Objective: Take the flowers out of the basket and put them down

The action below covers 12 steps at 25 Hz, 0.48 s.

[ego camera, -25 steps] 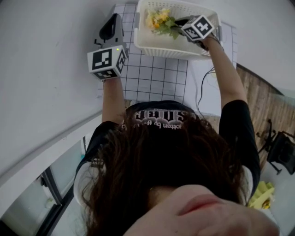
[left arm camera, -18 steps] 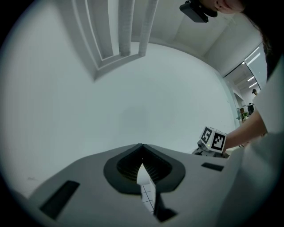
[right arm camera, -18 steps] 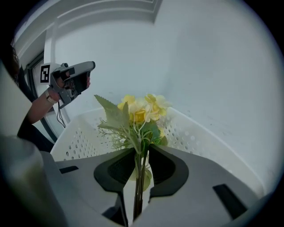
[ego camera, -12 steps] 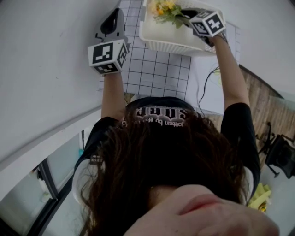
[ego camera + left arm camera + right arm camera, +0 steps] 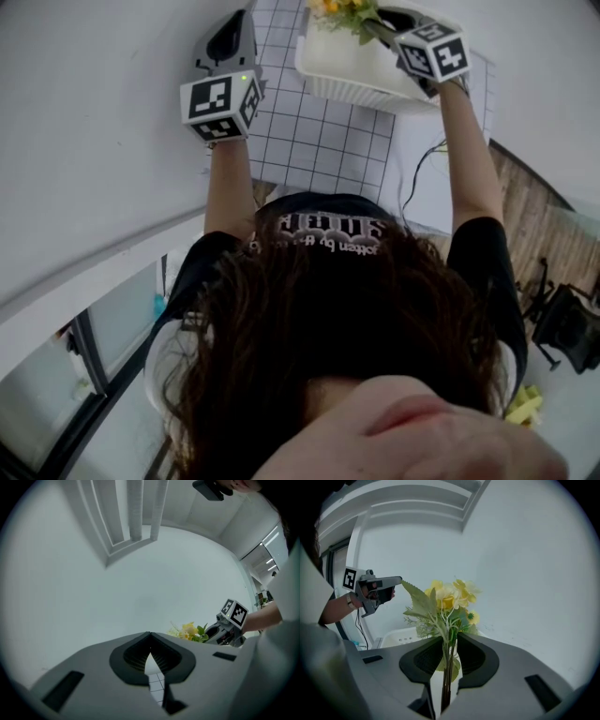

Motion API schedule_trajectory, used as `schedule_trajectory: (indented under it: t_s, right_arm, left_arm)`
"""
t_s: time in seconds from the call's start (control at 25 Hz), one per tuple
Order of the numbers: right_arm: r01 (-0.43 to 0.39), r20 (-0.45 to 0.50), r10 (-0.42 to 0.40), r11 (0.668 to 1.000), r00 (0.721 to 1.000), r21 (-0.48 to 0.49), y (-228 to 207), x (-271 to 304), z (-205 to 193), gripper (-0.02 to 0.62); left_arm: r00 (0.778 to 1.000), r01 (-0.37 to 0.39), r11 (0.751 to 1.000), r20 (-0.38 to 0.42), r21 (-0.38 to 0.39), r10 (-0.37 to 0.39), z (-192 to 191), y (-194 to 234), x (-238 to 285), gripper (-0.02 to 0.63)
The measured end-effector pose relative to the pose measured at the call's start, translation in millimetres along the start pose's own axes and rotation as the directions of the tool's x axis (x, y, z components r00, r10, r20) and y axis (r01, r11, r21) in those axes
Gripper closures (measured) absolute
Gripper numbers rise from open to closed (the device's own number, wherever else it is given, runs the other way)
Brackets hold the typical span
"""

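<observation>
The bunch of yellow flowers (image 5: 446,597) with green leaves stands upright in the right gripper view, its stems pinched between the pads of my right gripper (image 5: 449,645). In the head view the flowers (image 5: 345,11) hang above the white basket (image 5: 352,67) at the top edge, partly cut off. My right gripper (image 5: 377,26) reaches over the basket. Left of the basket, my left gripper (image 5: 236,28) hovers above the grid mat. Its jaws meet at the tips with nothing between them (image 5: 150,649). From there I see the flowers (image 5: 190,631) off to the right.
A white grid mat (image 5: 319,141) lies under the basket on a white table. A black cable (image 5: 412,178) trails off the table's near edge. Wooden floor and a black stand (image 5: 572,328) are at the right. The person's head fills the lower head view.
My right gripper has lifted the flowers from inside the basket to above its rim, toward the top of the view. The left gripper has barely shifted.
</observation>
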State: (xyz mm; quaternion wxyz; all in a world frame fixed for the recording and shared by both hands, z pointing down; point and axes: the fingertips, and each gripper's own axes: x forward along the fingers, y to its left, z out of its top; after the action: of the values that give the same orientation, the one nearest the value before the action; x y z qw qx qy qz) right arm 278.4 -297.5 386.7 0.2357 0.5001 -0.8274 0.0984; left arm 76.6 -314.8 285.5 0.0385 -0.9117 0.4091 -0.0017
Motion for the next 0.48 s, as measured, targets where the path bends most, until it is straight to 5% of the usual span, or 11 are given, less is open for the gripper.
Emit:
schedule_trajectory:
  t_s: [0.48]
  right_arm:
    - [0.007,0.121,-0.001,0.999,0.993,-0.049,29.8,-2.6,61.6,0.491]
  left_arm:
    - [0.998,-0.065,0.998,-0.003,-0.005,0.065,2.2,29.0,-24.2,0.604]
